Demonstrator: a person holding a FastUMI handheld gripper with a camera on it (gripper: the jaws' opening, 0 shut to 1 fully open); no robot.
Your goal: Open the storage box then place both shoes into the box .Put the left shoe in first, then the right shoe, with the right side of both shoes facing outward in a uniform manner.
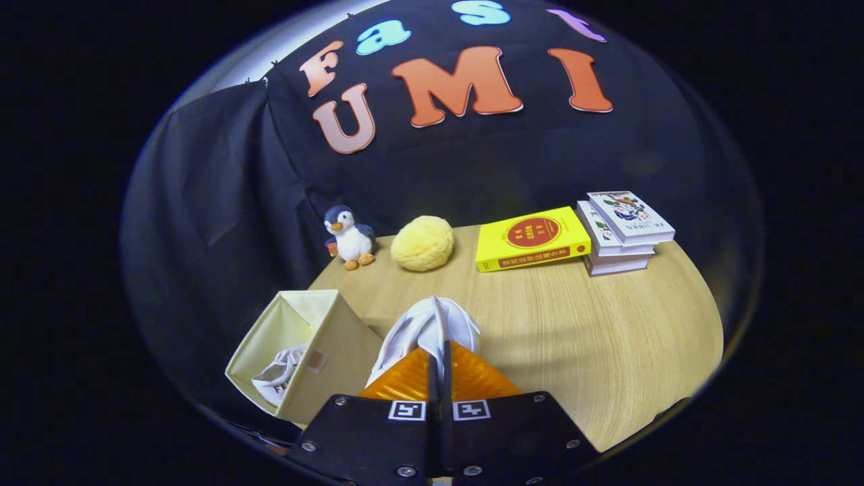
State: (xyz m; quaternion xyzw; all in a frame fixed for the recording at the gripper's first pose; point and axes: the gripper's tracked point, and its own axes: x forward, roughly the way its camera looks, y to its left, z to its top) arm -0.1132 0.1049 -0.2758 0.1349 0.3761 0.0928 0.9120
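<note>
Pinching the second white shoe (432,327) by its upper, the gripper (439,364) fingers are clamping together on it, likely carrying it toward the open storage box (337,337) at the desk's (594,337) near-left edge, where one shoe (280,374) is already lying. Beyond: one penguin (349,236), one yellow plush (423,243), four books (624,233).

Gripper (439,351) with orange fingers (405,381) drawn nearly together, both pressing on the thin edge of a white shoe (432,327) that hangs between and just ahead of them; storage box (331,351), cream fabric, open, just left of the fingers, with a second white shoe (280,378) lying inside; wooden table (594,351) beneath; beyond the fingers, near the black cloth wall, a plush penguin (349,236), a yellow sponge-like ball (422,244), a yellow book (532,238), and a stack of white books (624,233) beside it.
</note>
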